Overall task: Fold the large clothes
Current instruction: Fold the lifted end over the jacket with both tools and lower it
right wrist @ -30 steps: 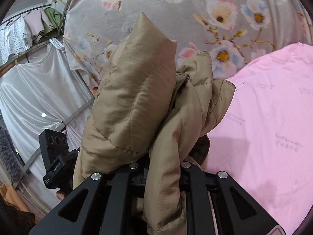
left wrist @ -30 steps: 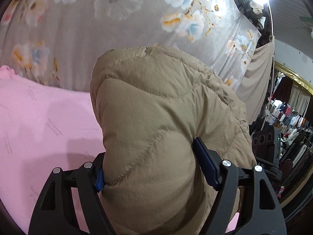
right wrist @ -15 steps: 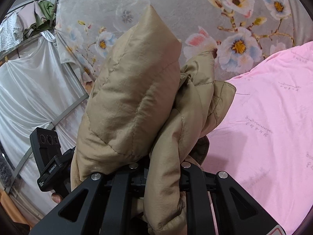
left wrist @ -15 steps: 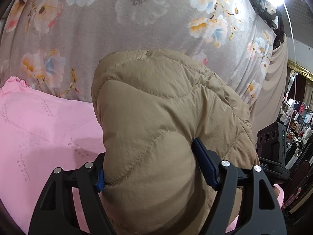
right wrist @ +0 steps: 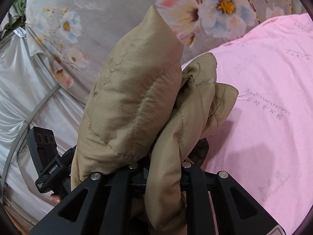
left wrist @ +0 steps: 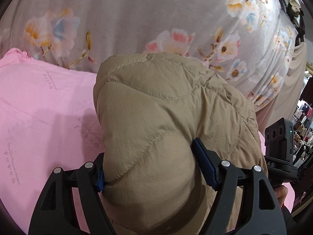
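My left tool (left wrist: pixel 150 168) is opened to a middle width and it holds a thick, padded part of the beige quilted jacket (left wrist: pixel 166 121) between its two fingers; the blue pads (left wrist: pixel 205 166) press into the puffy cloth on both sides, so the cloth bulges up between them and also over them. From this tool the jacket rises in front of the camera and hides most of the middle of the view. My right tool (right wrist: pixel 156 173) is almost closed, with only a narrow gap, and in this gap it pinches a thinner fold of the same jacket (right wrist: pixel 133 98). Here the jacket stands up above the fingers in two bunches: a tall pointed one on the left side and a lower, wrinkled one on the right side, and some cloth also hangs down between the black arms of the tool. The jacket is held up in the air by both tools, above the pink sheet (right wrist: pixel 273 107) of the bed, and I cannot tell if any low part of it touches the sheet. The pink sheet lies to the left of the jacket in the left wrist view (left wrist: pixel 39 117) and to the right of it in the right wrist view. Behind the jacket there is a grey floral cloth (left wrist: pixel 137 19), which goes along the far edge of the pink sheet.
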`<state>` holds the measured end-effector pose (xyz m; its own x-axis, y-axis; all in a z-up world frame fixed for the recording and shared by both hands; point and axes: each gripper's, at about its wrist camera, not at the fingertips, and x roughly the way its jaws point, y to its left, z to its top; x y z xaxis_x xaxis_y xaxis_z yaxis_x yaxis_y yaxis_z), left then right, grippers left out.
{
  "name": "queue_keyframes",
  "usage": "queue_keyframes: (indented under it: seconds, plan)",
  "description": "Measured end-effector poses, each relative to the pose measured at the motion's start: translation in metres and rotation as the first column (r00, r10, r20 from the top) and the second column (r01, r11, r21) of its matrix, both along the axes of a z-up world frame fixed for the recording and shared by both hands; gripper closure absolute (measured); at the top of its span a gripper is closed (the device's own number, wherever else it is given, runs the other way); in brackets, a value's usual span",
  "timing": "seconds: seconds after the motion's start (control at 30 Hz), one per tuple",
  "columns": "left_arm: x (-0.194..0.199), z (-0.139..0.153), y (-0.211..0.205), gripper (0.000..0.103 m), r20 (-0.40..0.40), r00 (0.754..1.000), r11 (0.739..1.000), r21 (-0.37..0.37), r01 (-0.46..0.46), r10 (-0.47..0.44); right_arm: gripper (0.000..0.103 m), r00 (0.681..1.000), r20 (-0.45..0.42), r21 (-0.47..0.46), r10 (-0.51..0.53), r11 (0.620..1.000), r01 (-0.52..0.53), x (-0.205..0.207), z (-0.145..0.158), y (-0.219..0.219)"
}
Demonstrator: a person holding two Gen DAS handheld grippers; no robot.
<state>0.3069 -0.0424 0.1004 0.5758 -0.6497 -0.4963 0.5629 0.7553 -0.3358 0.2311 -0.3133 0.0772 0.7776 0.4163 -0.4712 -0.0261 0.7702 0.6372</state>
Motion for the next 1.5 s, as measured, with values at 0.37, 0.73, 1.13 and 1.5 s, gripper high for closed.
queue_keyframes:
  seconds: [0.37, 0.73, 1.13, 1.5]
  plan:
    - [0.037, -0.029, 0.024, 0.014, -0.073, 0.960, 0.960, 0.095, -0.263, 0.270, 0.071, 0.995, -0.049, 0.079, -0.089, 0.993, 0.093, 0.016, -0.031, -0.026]
    - [-0.060, 0.040, -0.014, 0.012, 0.304, 0.862, 0.797, 0.344, -0.497, 0.406, 0.102, 0.979, 0.193, -0.491, -0.057, 0.859, 0.147, -0.054, 0.063, 0.088]
    - [-0.032, -0.005, -0.045, 0.013, 0.176, 0.875, 0.756, 0.446, -0.480, 0.452, 0.103, 0.992, 0.046, -0.423, -0.116, 0.897, 0.124, 0.012, 0.008, 0.086]
    - [-0.022, -0.032, -0.054, 0.012, 0.155, 0.888, 0.776, 0.438, -0.454, 0.432, 0.103, 0.988, -0.019, -0.325, -0.153, 0.936, 0.139, 0.027, -0.041, 0.054]
